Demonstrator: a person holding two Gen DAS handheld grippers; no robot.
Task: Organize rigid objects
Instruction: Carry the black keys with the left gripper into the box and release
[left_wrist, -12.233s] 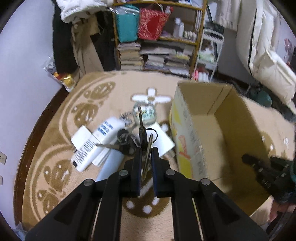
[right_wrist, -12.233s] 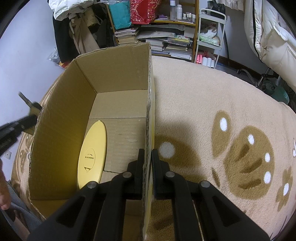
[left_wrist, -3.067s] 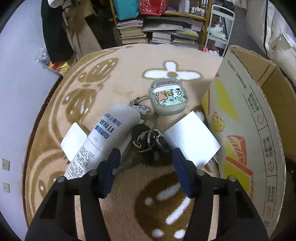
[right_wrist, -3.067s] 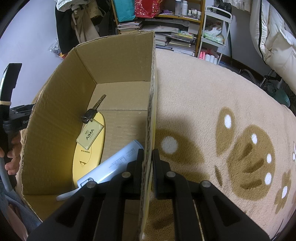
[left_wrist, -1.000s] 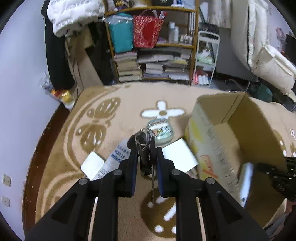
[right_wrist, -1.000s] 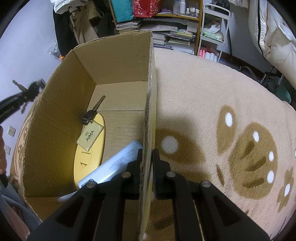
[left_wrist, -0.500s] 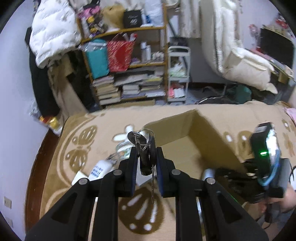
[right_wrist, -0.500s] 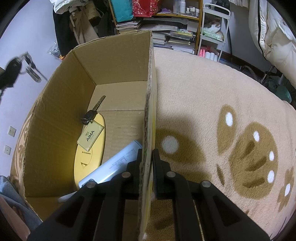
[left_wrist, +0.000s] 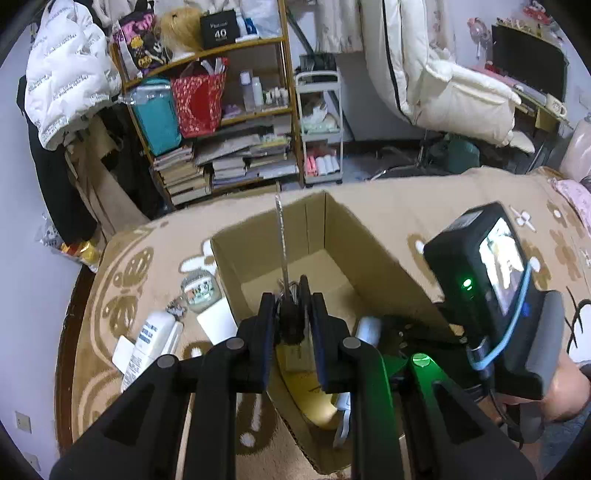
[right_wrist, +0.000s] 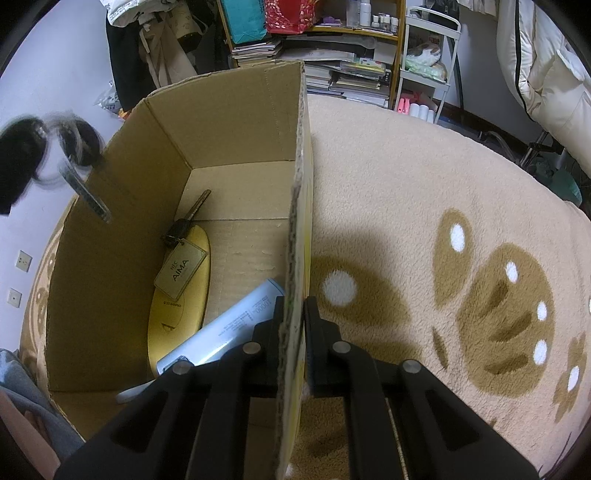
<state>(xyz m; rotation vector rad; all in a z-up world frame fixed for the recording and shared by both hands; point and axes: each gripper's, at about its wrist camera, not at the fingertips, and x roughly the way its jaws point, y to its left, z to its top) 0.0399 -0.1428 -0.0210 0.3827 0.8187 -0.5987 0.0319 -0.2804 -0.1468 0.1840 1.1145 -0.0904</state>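
On the far left of the patterned rug (left_wrist: 122, 295) a white tube (left_wrist: 149, 341) lay across a flat white card (left_wrist: 120, 350). Just right of them sat a small cartoon-printed case (left_wrist: 199, 290) and a second white card (left_wrist: 218, 321), both beside the outer wall of the cardboard box (left_wrist: 347, 236).

The left gripper (left_wrist: 291, 325) hung above the box's open top, its fingers (left_wrist: 264, 332) clamped on a bunch of keys (left_wrist: 290, 317). One long key blade (left_wrist: 281, 243) stuck straight up out of the grip. From the right wrist view the same bunch (right_wrist: 70, 147) appeared at the upper left, above the box's left wall, too blurred to make out more than dark fobs, rings and a hanging blade.

Inside the box a yellow oval disc (right_wrist: 177, 306) lay on the floor against the left wall. On it rested a key with a cream tag (right_wrist: 179, 267) reading "AIMA". A pale blue tube (right_wrist: 225, 328) lay slanted beside the disc, toward the right wall.

The right gripper (right_wrist: 293, 336) was pressed together on the top edge of the box's right wall, one finger inside and one outside. In the left wrist view its camera body (left_wrist: 487, 295) showed a lit screen and a green light, with the person's hand (left_wrist: 565, 395) behind it. Further right lay more rug (right_wrist: 443, 258), with brown paw marks.
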